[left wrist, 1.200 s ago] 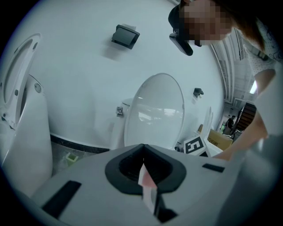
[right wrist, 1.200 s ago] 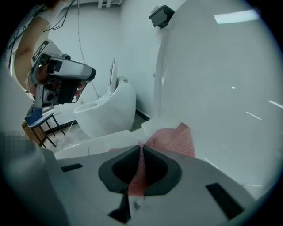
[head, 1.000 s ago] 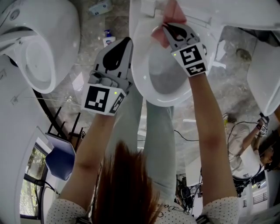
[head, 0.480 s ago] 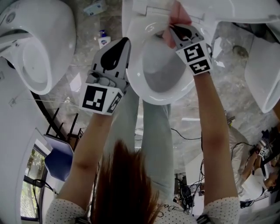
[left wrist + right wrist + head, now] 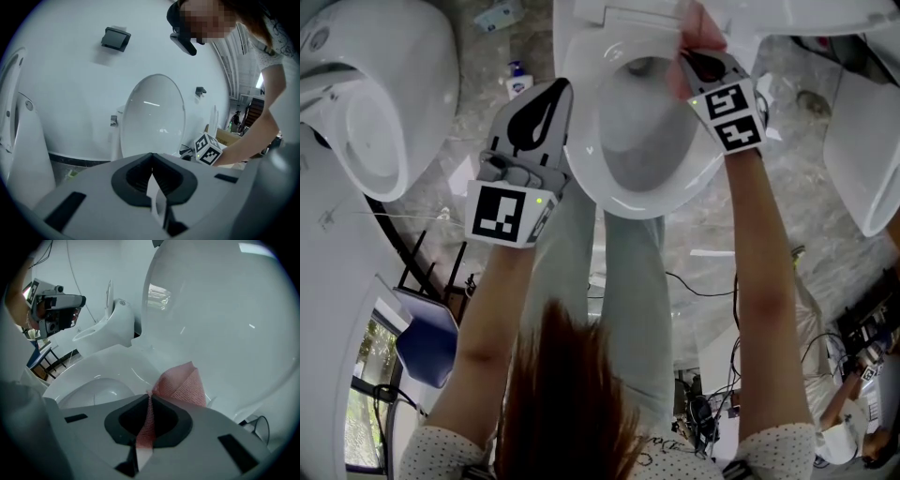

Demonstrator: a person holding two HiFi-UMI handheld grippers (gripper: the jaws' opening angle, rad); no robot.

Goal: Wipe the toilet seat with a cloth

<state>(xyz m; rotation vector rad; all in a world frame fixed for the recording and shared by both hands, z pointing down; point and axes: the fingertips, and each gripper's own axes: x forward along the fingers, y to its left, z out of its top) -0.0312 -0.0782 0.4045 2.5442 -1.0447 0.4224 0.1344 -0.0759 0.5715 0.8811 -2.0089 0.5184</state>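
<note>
A white toilet stands below me with its seat (image 5: 581, 141) down and its lid (image 5: 225, 324) up. My right gripper (image 5: 689, 61) is shut on a pink cloth (image 5: 697, 32), which it presses on the seat's back right part near the hinge. In the right gripper view the cloth (image 5: 180, 385) bunches out of the shut right gripper (image 5: 150, 397) over the seat (image 5: 108, 366). My left gripper (image 5: 558, 89) hangs shut and empty beside the seat's left edge. The left gripper (image 5: 151, 157) faces the raised lid (image 5: 152, 117).
A second white toilet (image 5: 375, 103) stands at the left and another white fixture (image 5: 862, 159) at the right. A small bottle (image 5: 517, 80) lies on the marble floor at the back left. Cables (image 5: 703, 291) run behind me, near a blue chair (image 5: 431, 337).
My right gripper has slid the pink cloth rightward along the back of the seat. The left gripper has stayed beside the seat's left edge.
</note>
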